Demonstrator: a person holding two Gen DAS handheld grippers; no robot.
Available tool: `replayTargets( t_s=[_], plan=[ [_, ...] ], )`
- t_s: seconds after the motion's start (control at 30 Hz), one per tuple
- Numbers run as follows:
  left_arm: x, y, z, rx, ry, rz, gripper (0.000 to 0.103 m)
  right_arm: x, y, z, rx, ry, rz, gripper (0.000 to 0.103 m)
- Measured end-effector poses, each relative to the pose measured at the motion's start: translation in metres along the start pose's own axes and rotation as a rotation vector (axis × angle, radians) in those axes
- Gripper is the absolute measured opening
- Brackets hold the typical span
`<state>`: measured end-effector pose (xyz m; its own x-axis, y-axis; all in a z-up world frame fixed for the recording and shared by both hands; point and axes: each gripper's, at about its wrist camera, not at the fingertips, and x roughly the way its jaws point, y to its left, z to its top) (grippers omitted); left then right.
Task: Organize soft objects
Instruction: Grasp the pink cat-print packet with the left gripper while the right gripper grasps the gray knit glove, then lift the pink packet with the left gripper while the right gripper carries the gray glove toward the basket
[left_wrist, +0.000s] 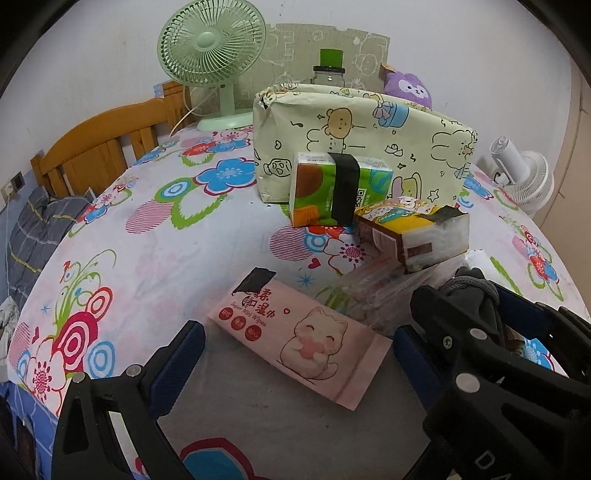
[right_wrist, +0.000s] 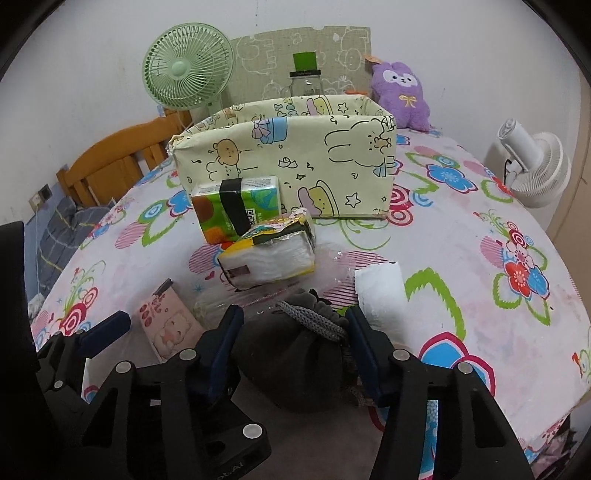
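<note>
A pale yellow cartoon-print storage box (left_wrist: 369, 144) (right_wrist: 291, 162) stands open on the table. A green tissue pack (left_wrist: 332, 192) (right_wrist: 240, 208) leans against its front. A yellow tissue pack (left_wrist: 413, 229) (right_wrist: 269, 251) lies on a clear plastic bag. A pink wet-wipes pack (left_wrist: 303, 332) (right_wrist: 168, 321) lies flat between the open jaws of my left gripper (left_wrist: 299, 354). My right gripper (right_wrist: 295, 332) straddles a dark grey drawstring pouch (right_wrist: 295, 354) (left_wrist: 476, 295), fingers at its sides. A white tissue roll (right_wrist: 380, 295) lies to its right.
A green desk fan (left_wrist: 210, 62) (right_wrist: 184, 70), a glass jar with green lid (right_wrist: 304, 81) and a purple plush (right_wrist: 400, 92) stand behind the box. A white fan (right_wrist: 532, 166) is at the right edge. A wooden bed frame (left_wrist: 103, 147) is on the left.
</note>
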<state>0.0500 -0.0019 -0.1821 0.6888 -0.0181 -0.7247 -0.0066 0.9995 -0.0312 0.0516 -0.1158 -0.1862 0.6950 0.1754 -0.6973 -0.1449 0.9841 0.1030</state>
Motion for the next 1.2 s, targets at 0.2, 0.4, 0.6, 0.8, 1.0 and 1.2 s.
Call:
replayTargets(
  t_s=[0.2, 0.4, 0.6, 0.8, 1.0, 1.2],
  plan=[
    [0.0, 0.0, 0.0, 0.002, -0.009, -0.001, 0.093, -0.001, 0.0, 0.0, 0.003, -0.006, -0.002, 0.054],
    [-0.003, -0.003, 0.001, 0.017, -0.02, -0.01, 0.068, -0.002, -0.001, 0.0, 0.006, -0.007, 0.001, 0.053],
    [-0.007, -0.005, 0.0, 0.019, -0.024, -0.034, 0.047, -0.003, 0.0, 0.0, 0.01, -0.007, 0.009, 0.053],
    [-0.011, -0.005, 0.0, 0.012, -0.03, -0.038, 0.046, -0.008, 0.003, -0.001, 0.005, -0.016, 0.004, 0.052],
    [-0.02, -0.005, 0.001, 0.009, -0.052, -0.039, 0.046, -0.018, 0.004, 0.0, 0.004, -0.04, 0.006, 0.052],
    [-0.034, -0.005, 0.006, 0.003, -0.084, -0.042, 0.046, -0.031, 0.006, 0.006, 0.007, -0.07, 0.008, 0.052]
  ],
)
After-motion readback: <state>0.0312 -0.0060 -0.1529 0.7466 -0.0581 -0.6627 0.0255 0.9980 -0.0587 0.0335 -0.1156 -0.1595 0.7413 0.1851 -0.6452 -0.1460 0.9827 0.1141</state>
